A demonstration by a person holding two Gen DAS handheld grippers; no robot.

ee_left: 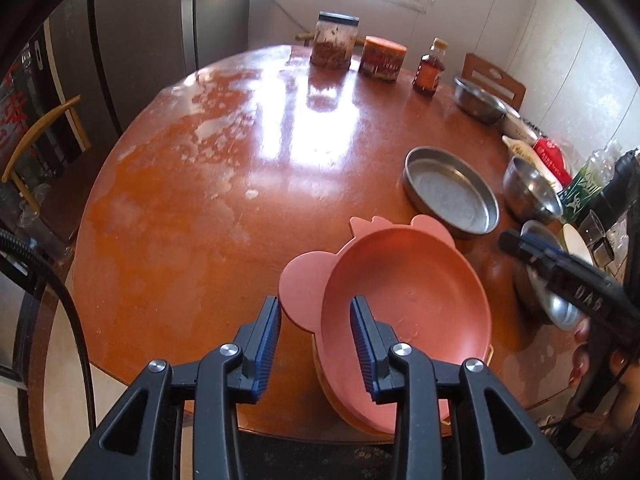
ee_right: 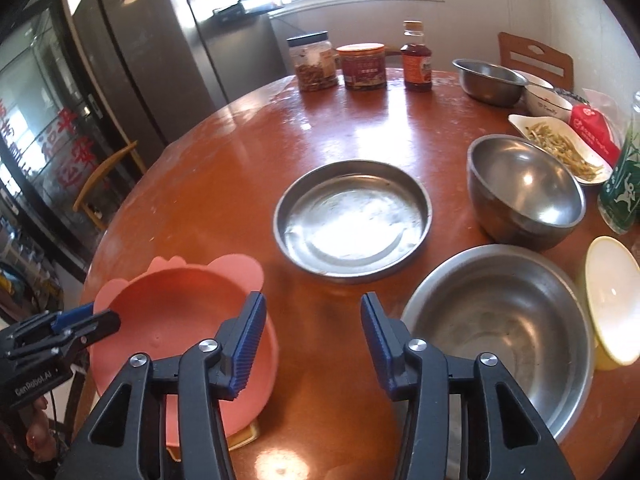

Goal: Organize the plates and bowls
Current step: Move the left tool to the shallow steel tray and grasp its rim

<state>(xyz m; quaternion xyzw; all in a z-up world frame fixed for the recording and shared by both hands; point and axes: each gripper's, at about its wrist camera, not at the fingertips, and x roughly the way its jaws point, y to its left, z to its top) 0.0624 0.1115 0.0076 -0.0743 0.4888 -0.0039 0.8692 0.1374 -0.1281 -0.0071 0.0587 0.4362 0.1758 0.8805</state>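
A pink bowl with ear-shaped tabs [ee_left: 404, 300] [ee_right: 176, 320] rests on a stack at the near edge of the round table. My left gripper [ee_left: 316, 340] is open, its jaws on either side of the bowl's left rim; it also shows in the right wrist view [ee_right: 86, 322]. My right gripper [ee_right: 312, 344] is open and empty above bare table, between the pink bowl and a large steel bowl [ee_right: 500, 332]. A flat steel pan [ee_right: 352, 216] [ee_left: 452, 196] and a deep steel bowl [ee_right: 524, 192] [ee_left: 530, 190] stand further back.
A jar [ee_right: 314, 62], a red tin [ee_right: 362, 65] and a sauce bottle [ee_right: 417, 58] stand at the far edge. A steel bowl [ee_right: 488, 80], a white bowl [ee_right: 546, 100], a dish of food [ee_right: 560, 146], a green bottle [ee_right: 624, 188] and a yellow-white bowl [ee_right: 614, 300] line the right.
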